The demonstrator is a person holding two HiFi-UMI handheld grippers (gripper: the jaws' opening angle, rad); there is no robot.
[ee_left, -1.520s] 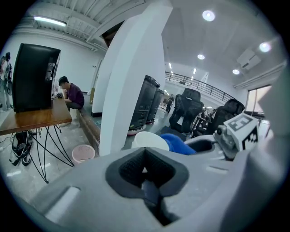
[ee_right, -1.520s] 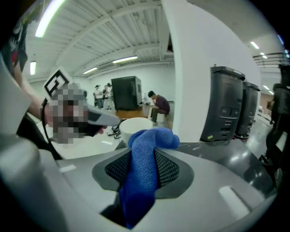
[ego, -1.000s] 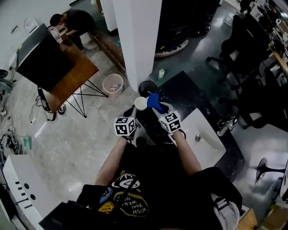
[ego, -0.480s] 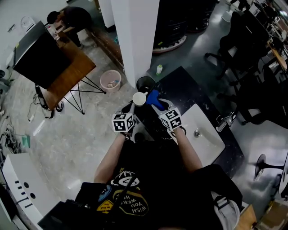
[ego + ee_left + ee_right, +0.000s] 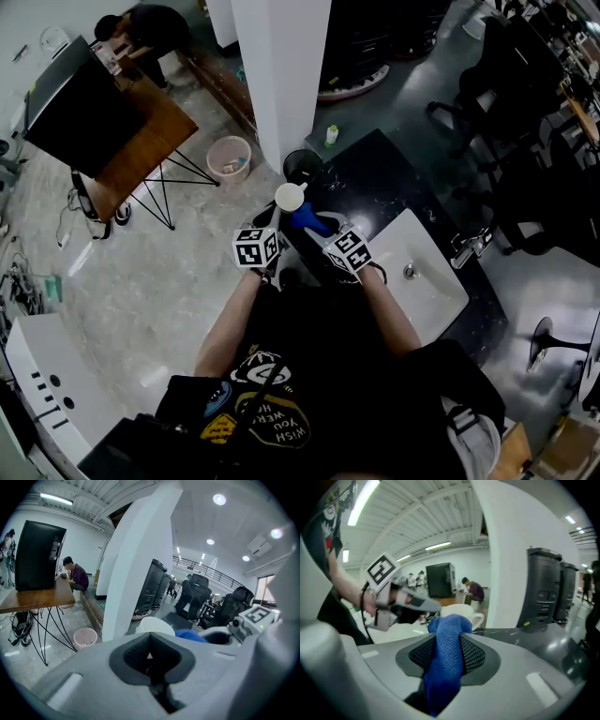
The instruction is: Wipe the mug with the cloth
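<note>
Grippers sit nearest, 1 in each hand, raised in front of the person's chest over the near edge of the dark surface (image 5: pixel 375 183). The right gripper (image 5: pixel 446 653) is clenched on the blue cloth (image 5: pixel 308 221), and a fold of it stands up between the pads and hangs below them. The left gripper (image 5: pixel 150 657) is closed tight too, with a sliver of white caught between its pads. I judge that sliver to be the wall of the white mug (image 5: pixel 290 197), which this gripper holds clear of the surface, mouth up, handle on the side away from it.

Over the last 1 s the cloth has gone from the mug's right side to its near side. It now lies against the wall or just beside it, though actual contact cannot be made out. The 2 marker cubes have also drawn closer together. This reads as a wiping stroke travelling round the outside, so the task looks under way and not finished. How much of the wall has been covered cannot be told.

Beyond and to the right, a white sink (image 5: pixel 427 295) is set into the surface. Farther off are a black bin (image 5: pixel 302 169), a small bottle (image 5: pixel 331 136), a white pillar (image 5: pixel 281 66) and a pink basket (image 5: pixel 230 157) on the floor. At far left another person (image 5: pixel 150 23) bends at a wooden table (image 5: pixel 150 141).
</note>
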